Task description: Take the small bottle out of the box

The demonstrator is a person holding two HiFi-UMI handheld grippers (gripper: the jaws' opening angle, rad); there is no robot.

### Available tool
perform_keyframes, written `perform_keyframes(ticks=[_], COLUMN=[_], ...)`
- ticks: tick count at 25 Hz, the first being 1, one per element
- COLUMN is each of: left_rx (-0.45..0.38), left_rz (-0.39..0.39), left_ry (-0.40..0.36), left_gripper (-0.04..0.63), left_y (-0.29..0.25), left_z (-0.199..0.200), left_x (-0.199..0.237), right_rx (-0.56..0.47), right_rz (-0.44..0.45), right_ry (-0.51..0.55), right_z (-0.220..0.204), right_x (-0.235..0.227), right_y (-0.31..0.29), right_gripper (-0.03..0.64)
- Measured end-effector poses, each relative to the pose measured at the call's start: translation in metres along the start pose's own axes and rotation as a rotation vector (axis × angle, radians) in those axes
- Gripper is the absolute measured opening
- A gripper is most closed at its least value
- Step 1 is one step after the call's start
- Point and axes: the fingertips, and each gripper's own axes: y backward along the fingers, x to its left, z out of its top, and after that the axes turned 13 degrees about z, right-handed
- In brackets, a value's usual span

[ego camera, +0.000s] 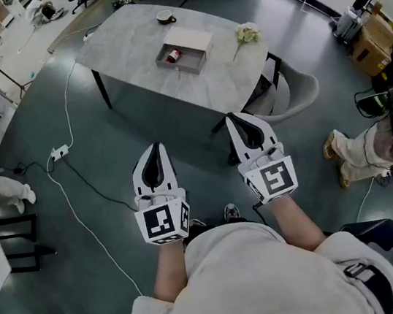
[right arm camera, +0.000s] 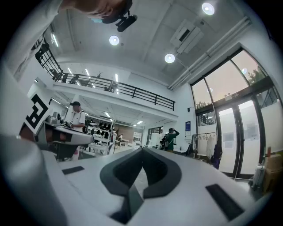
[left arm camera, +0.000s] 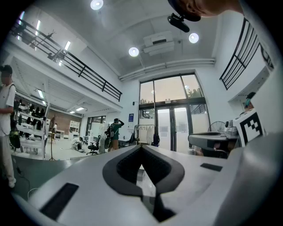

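In the head view an open grey box (ego camera: 180,64) lies on a pale marble table (ego camera: 127,45) far ahead. Inside it lies a small red and white bottle (ego camera: 174,55). Both grippers are held close to the person's body, well short of the table and above the floor. The left gripper (ego camera: 156,145) points toward the table with its jaws shut and nothing in them. The right gripper (ego camera: 234,117) is also shut and holds nothing. The left gripper (left arm camera: 141,146) view and the right gripper (right arm camera: 142,149) view look out at the hall, with the tips met.
A dark cup (ego camera: 166,18) and a small bunch of flowers (ego camera: 246,33) also sit on the table. A white chair (ego camera: 297,92) stands at its near right corner. A cable with a power strip (ego camera: 59,151) runs across the floor at left. A person (ego camera: 372,147) sits at right.
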Motion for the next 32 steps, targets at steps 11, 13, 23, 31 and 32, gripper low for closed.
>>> perform_keyframes(ticks=[11, 13, 23, 31, 32], left_rx=[0.025, 0.041, 0.109, 0.153, 0.159], left_rz=[-0.030, -0.048, -0.091, -0.079, -0.078], left_ry=[0.031, 0.035, 0.075, 0.028, 0.027], left_gripper=[0.023, 0.023, 0.023, 0.023, 0.023], left_y=[0.007, 0.011, -0.012, -0.113, -0.128], left_z=[-0.014, -0.023, -0.057, -0.083, -0.084], left_x=[0.028, 0.034, 0.056, 0.054, 0.052], right_rx=[0.085, 0.106, 0.236, 0.224, 0.227], right_rz=[-0.003, -0.001, 0.029, 0.066, 0.077], right_ry=[0.012, 0.023, -0.010, -0.051, -0.051], right_z=[-0.015, -0.021, -0.067, -0.097, -0.101], right_x=[0.024, 0.035, 0.038, -0.033, -0.044], right_y=[-0.017, -0.025, -0.057, -0.121, -0.129], right_gripper=[0.025, 0.025, 0.026, 0.026, 0.026])
